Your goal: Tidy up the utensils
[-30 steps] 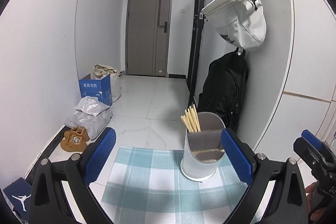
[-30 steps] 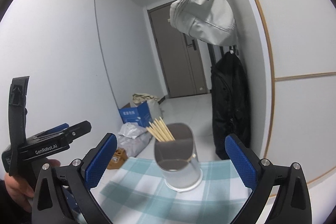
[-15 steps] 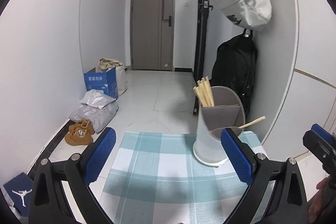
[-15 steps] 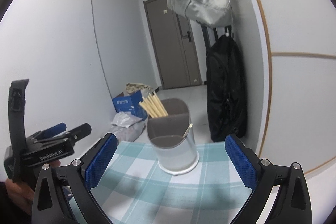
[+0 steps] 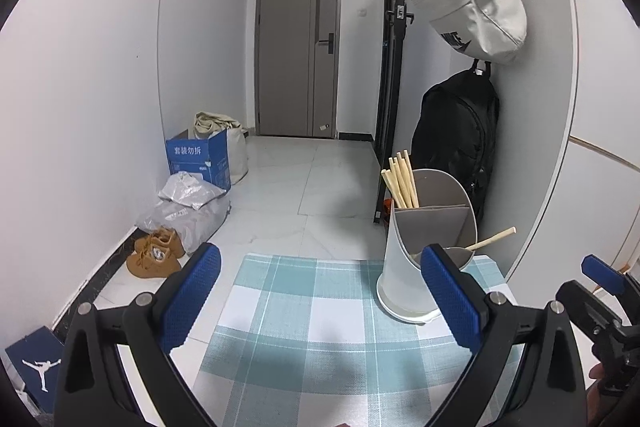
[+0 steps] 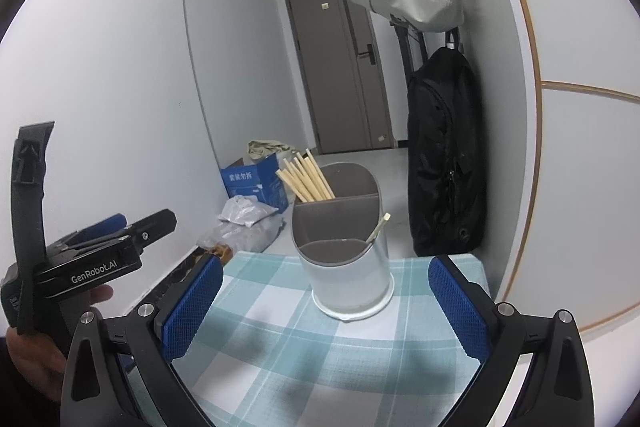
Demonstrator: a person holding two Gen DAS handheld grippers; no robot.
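Both my jaws stand wide apart and hold nothing. The utensil holder (image 6: 346,263) stands upright on the checked cloth (image 6: 304,355) at the far right of the table. Chopsticks (image 6: 306,175) occupy its rear compartment; a wooden-handled utensil (image 6: 378,225) leans in the front one.

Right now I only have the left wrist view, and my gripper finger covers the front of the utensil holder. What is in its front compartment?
Observer: Only one wooden-handled utensil shows there, leaning against the right rim of the utensil holder.
Operator: Is the right gripper carrying anything? I see only its edge.
Observer: No. The right gripper is wide open and empty, with the holder standing ahead of it, between its fingers and untouched.
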